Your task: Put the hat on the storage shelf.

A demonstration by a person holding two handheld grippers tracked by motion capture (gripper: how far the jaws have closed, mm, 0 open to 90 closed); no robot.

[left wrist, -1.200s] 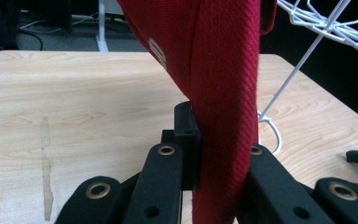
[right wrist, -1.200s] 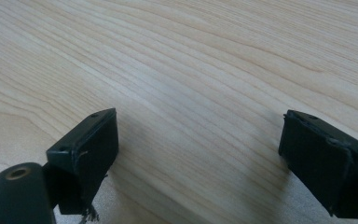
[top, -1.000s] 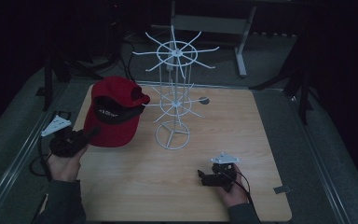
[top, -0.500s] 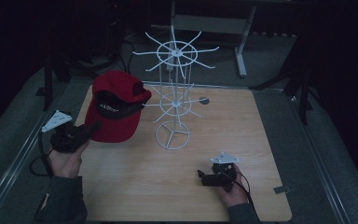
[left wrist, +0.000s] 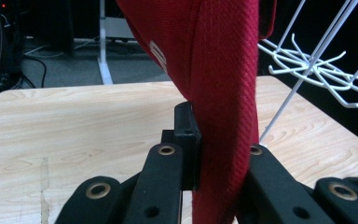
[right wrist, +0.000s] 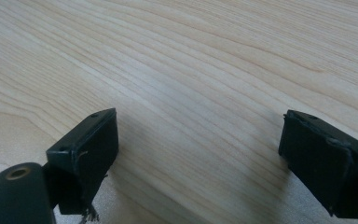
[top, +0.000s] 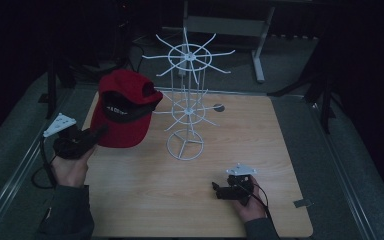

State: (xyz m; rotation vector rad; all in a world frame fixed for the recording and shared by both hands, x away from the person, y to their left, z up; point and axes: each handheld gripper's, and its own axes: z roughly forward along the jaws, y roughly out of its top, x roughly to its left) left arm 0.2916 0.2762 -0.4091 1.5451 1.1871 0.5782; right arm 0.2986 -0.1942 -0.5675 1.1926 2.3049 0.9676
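With the left gripper [top: 97,134] pinching the brim of the red cap [top: 125,107], the cap hangs off the table at about 10 o'clock from the white wire rack [top: 186,107]. We judge hanging is next: we keep the pinch firm, raise the cap's crown over a prong and lower it on. Right gripper [top: 219,190] rests spread on the table [top: 280,150], at 5 o'clock.

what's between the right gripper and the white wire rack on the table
Bare wood. In the high view, only tabletop separates the right gripper from the base of the white wire rack; the red cap hangs off to the left.
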